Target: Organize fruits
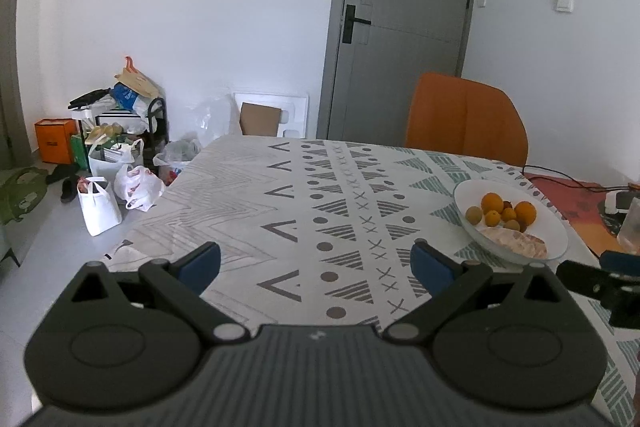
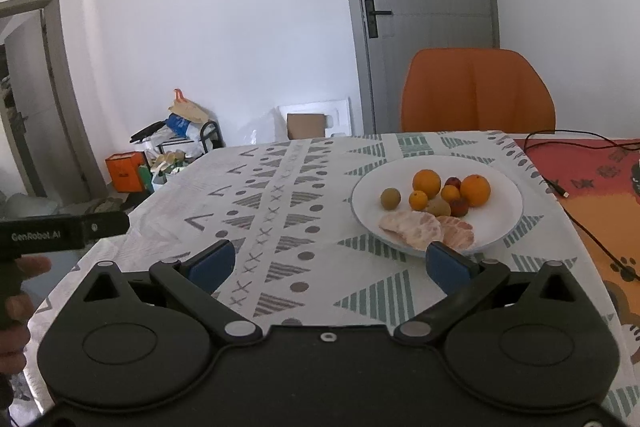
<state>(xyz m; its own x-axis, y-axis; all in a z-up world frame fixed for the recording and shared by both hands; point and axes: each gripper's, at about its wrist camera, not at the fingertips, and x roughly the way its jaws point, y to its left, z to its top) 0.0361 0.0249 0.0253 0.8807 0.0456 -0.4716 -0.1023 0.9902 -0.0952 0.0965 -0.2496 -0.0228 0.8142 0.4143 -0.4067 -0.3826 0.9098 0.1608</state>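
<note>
Both the left hand-held gripper [image 1: 316,261] and right hand-held gripper [image 2: 328,263] hover spread wide and empty-jawed above the table [image 1: 248,195], near the white plate [image 2: 504,227] of fruits [image 2: 436,195]

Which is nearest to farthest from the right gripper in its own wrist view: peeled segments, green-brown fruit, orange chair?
From the right gripper, open over the tablecloth:
1. Peeled segments, at the plate's near edge, by its right finger.
2. Green-brown fruit, plate's left side.
3. Orange chair, behind the table.
</note>
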